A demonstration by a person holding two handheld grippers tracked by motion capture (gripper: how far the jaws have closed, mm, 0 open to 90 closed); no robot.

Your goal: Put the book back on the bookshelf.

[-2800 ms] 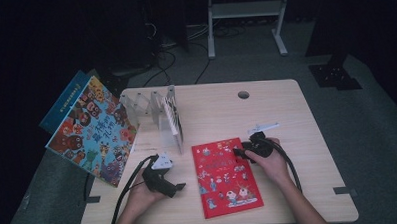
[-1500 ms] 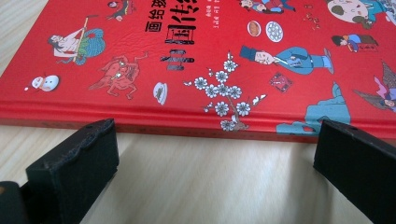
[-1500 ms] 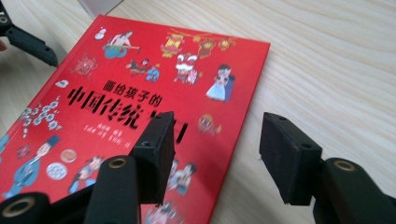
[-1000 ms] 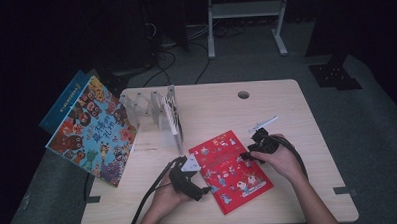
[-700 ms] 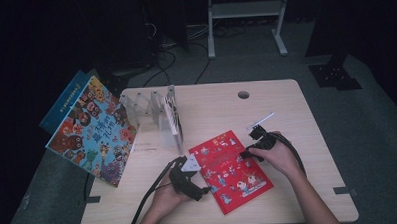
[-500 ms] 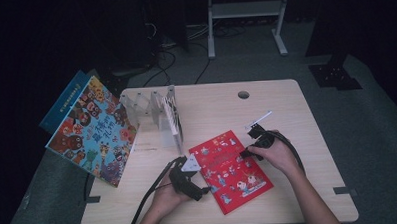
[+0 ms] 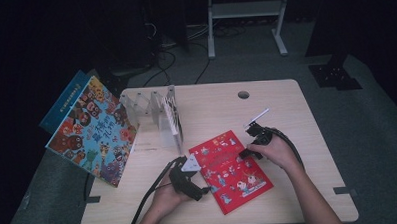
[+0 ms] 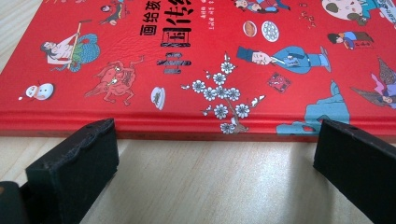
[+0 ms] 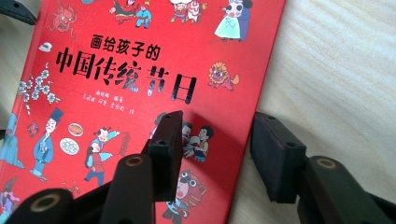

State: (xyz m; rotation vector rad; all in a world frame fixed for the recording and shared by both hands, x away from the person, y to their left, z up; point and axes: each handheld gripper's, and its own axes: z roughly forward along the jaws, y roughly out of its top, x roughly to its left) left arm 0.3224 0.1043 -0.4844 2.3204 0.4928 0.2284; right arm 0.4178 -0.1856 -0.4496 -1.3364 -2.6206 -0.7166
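On the pale wood-grain table (image 7: pixel 307 118), a glossy red hardcover book (image 7: pixel 231 171) lies flat; left gripper (image 7: pixel 196 189) at its 8 o'clock, jaws apart; right gripper (image 7: pixel 252 149) straddles its 2 o'clock edge, jaws just reopening slightly, unclamped.

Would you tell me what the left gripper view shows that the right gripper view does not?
The left gripper view alone looks along the red book's spine edge, with plum blossoms above it and the left gripper wide open before it. The right gripper view alone gives the black title and the right gripper, one jaw over the cover, one over the table. Both share the red cover and pale wood.
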